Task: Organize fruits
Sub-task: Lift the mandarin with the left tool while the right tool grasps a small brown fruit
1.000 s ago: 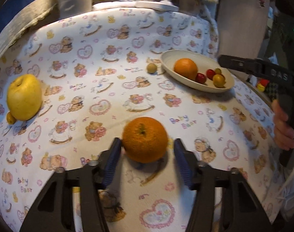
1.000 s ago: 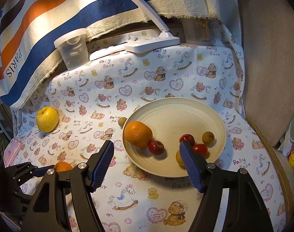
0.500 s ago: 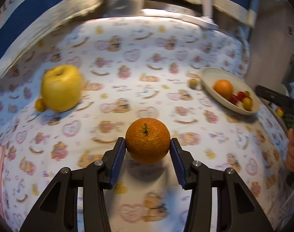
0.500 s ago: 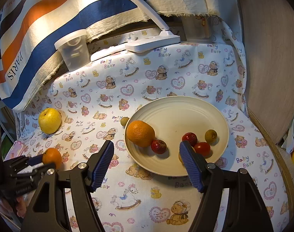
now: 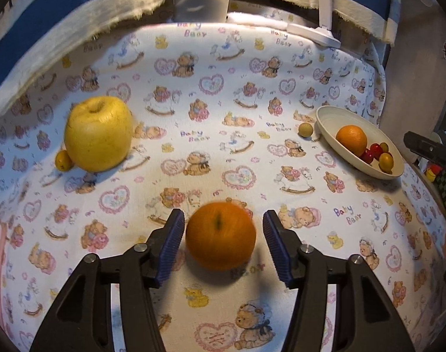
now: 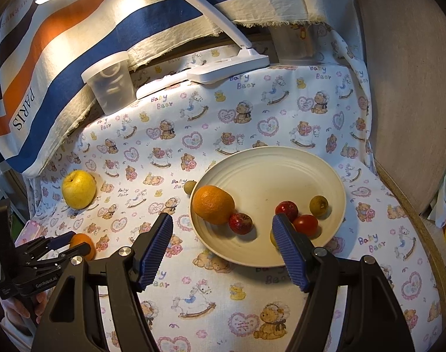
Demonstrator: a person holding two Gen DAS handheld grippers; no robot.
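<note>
An orange, blurred, sits between the blue pads of my left gripper with a gap on each side. The jaws are opening and neither pad touches it. In the right wrist view the same orange shows at the tip of the left gripper. My right gripper hovers open and empty over the near rim of the cream plate. The plate holds a second orange and several small red and yellow-green fruits. A yellow apple lies on the cloth at the left.
A small yellow fruit touches the apple, and a small olive fruit lies beside the plate. A plastic cup and a white lamp base stand at the back. The table's edge curves at the right.
The left gripper closed on the orange and carried it toward the apple; now its pads have parted and the orange lies loose between them. The right gripper has stayed put.
</note>
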